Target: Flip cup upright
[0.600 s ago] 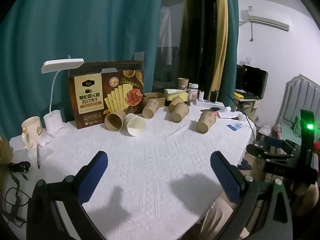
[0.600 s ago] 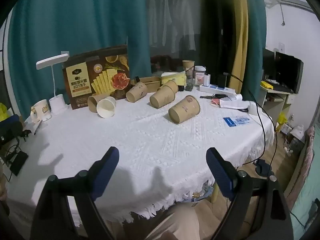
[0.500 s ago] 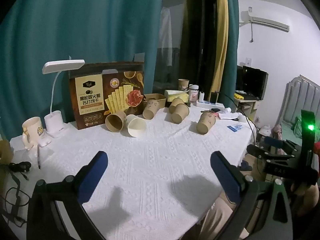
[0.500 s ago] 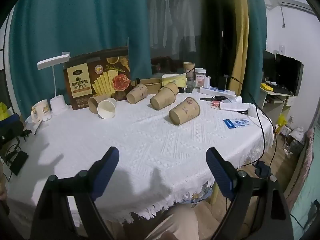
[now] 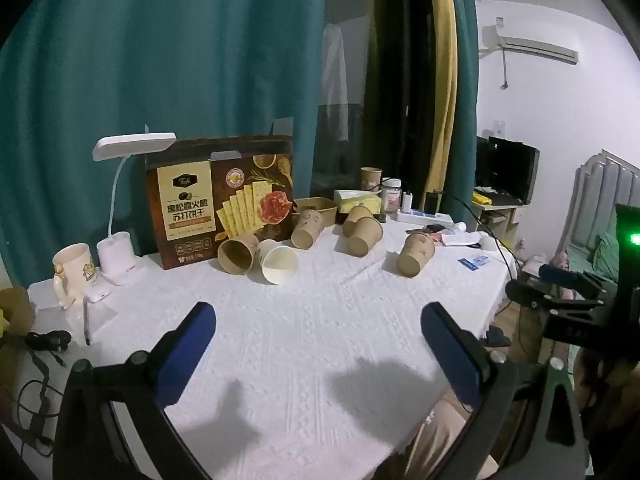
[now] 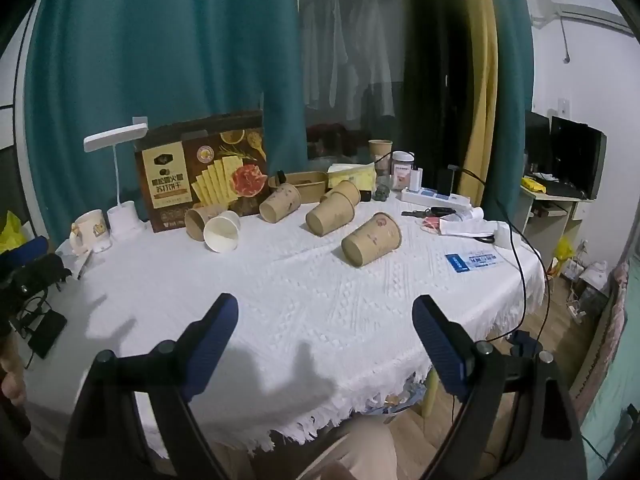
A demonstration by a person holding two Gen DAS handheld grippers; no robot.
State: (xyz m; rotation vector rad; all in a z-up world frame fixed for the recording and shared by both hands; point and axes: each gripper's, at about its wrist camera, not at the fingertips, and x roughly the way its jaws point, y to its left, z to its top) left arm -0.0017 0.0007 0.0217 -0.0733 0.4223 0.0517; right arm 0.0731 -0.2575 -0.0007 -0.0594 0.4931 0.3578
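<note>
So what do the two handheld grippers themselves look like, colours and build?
Both look alike. The left gripper has a black frame with two dark blue padded fingers fixed on by round bolts. The right gripper has the same black frame and ridged blue pads. From the left view, the right unit shows a lit green light.

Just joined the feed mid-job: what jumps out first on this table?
A scatter of brown paper cups lying on their sides across the far half of the white lace tablecloth, with one white-lined paper cup among them. Behind them stands a big brown cracker box against the teal curtain, a white desk lamp to its left. Both sets of tongs, left and right, are open and empty.
</note>
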